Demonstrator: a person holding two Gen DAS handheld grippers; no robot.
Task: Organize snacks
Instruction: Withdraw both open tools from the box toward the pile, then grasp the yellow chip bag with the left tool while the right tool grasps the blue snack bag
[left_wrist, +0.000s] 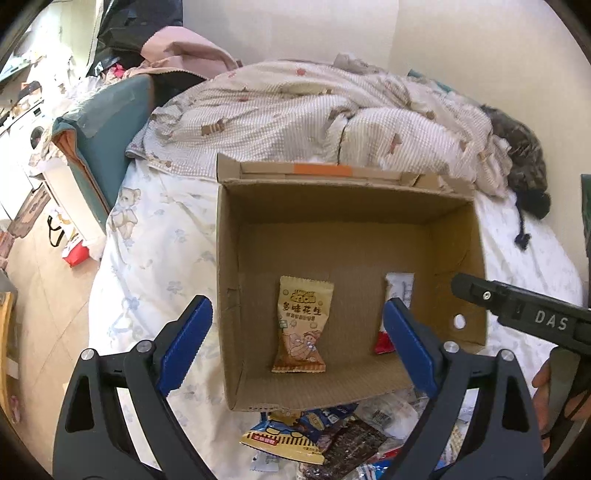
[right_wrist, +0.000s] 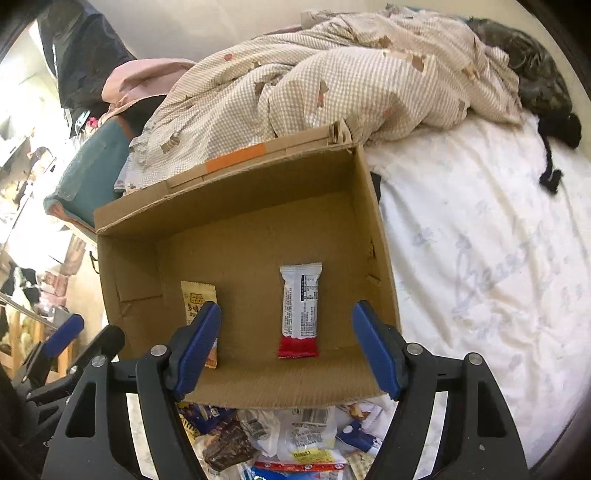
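White bedsheet (right_wrist: 480, 258) with a faint floral print covers the bed, and a rumpled checked quilt (left_wrist: 295, 110) is heaped at its far end beside a dark cat (right_wrist: 535, 74). On the sheet sits an open cardboard box (left_wrist: 229, 277). Two snacks lie flat on its floor, apart from each other: a tan peanut packet (left_wrist: 301, 325) to the left and a white bar with a red end (right_wrist: 300, 310) to the right. Just in front of the box, a loose pile of snack packets (right_wrist: 288, 439) lies on the sheet.

Both tools hang above the near edge of the box, pointing down into it. The left hand-held gripper (left_wrist: 295, 347) is released, its blue pads spread wide with nothing between them. The right hand-held gripper (right_wrist: 286, 347) is likewise released and empty, its pads clear of the bar below. A hand (left_wrist: 546, 376) grips the right tool's handle at the edge of the left view.
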